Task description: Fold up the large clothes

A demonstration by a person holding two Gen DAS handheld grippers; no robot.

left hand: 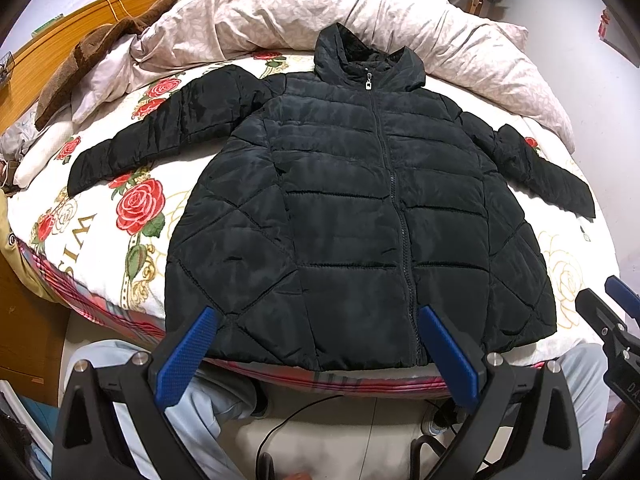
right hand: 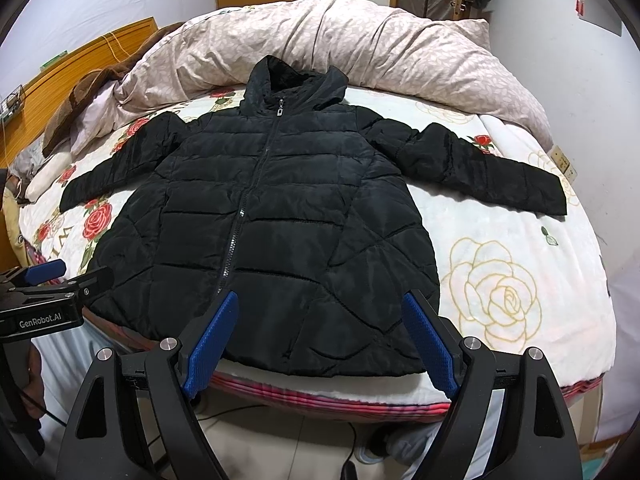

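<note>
Now both the left gripper (left hand: 316,312) and right gripper (right hand: 320,300) are hovering spread and empty near the hem of the flat black puffer jacket (left hand: 352,216), so a sleeve (right hand: 488,168) is looking like the best first grab to fold inward.

One black puffer jacket (left hand: 352,208), with two sleeves and one hood, lies on one rose-print bedspread (left hand: 100,216). One pale quilt (left hand: 360,12) and one brown blanket (left hand: 80,60) sit behind it. My two grippers, left (left hand: 316,352) and right (right hand: 320,340), each show two blue fingers.

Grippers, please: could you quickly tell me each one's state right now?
Left gripper: open, holding nothing.
Right gripper: open, holding nothing.
</note>
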